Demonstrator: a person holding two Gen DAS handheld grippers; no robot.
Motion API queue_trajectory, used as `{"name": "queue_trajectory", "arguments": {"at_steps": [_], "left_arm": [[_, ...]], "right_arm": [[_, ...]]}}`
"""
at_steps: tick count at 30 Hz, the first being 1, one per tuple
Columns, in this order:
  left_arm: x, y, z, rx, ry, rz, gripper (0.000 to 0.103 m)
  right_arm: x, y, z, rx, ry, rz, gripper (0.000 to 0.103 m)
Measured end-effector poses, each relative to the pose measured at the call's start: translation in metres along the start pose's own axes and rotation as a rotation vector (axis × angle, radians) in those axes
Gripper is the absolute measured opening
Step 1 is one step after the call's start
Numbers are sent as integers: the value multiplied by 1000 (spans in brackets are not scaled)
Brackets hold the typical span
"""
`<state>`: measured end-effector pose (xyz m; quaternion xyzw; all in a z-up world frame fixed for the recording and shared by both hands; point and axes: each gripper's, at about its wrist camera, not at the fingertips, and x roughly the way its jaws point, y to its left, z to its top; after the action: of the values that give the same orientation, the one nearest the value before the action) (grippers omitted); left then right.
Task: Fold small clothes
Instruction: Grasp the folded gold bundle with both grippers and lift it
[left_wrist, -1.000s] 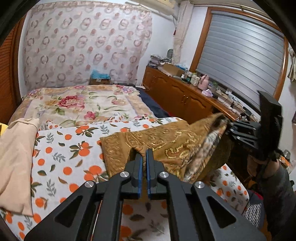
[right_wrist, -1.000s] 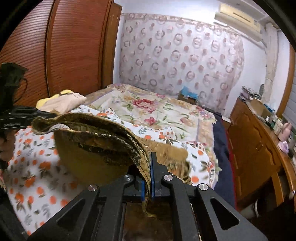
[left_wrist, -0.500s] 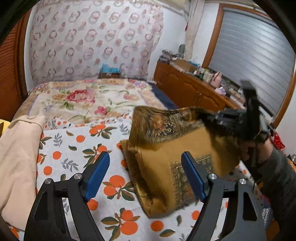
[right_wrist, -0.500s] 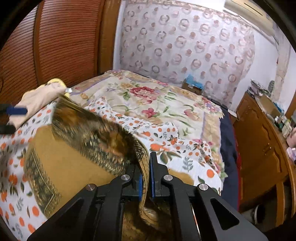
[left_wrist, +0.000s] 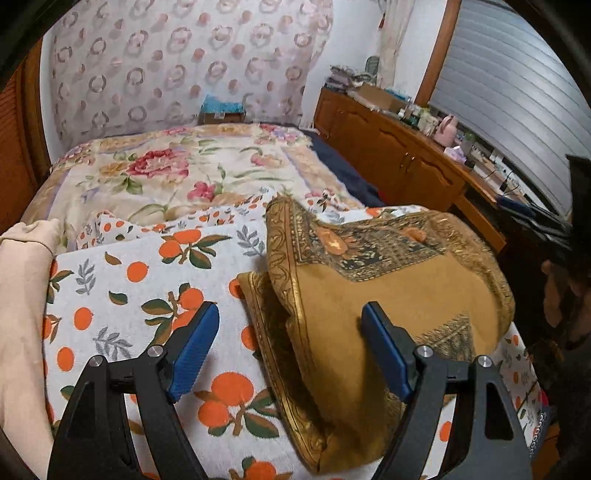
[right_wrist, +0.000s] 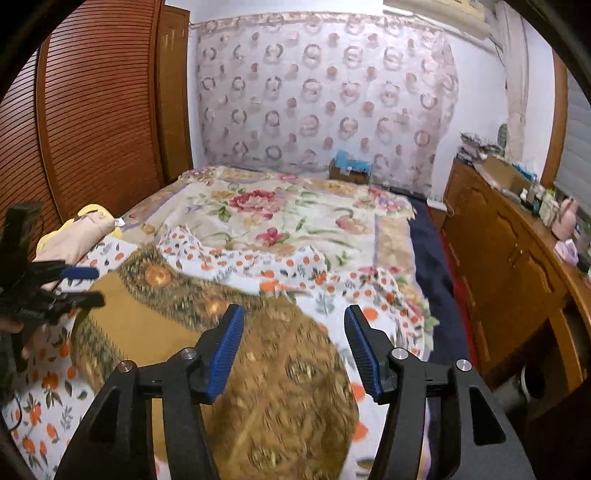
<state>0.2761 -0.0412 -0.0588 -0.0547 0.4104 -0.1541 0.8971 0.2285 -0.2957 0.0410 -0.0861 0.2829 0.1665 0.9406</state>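
Open orange-print sheet (left_wrist: 122, 295) between beige garment (left_wrist: 22, 302) and mustard cloth (left_wrist: 388, 295).

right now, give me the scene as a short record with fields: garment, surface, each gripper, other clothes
garment: mustard-brown patterned cloth, folded over on itself, lying loose on the bed
surface: orange-print sheet over a floral bedspread
left gripper: open, nothing pinched, near edge of the cloth below its fingers
right gripper: jaws have just been opening, cloth released and lying under them, picture blurred
other clothes: beige garment at the bed's left edge, untouched
fold state: one fold laid, edges not lined up neatly
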Motion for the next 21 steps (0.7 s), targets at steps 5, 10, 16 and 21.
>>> {"name": "queue_trajectory", "arguments": {"at_steps": [5, 10, 16, 21], "left_arm": [[13, 2, -2, -3, 39, 4, 80], [20, 8, -6, -42, 68, -16, 80], [25, 9, -5, -51, 85, -55, 62], [29, 4, -3, -47, 98, -112, 22]], "right_arm": [[21, -5, -14, 0, 107, -5, 64], [44, -18, -20, 66, 164, 2, 65], [67, -34, -30, 169, 224, 99, 65], [63, -42, -24, 184, 202, 129, 65]]}}
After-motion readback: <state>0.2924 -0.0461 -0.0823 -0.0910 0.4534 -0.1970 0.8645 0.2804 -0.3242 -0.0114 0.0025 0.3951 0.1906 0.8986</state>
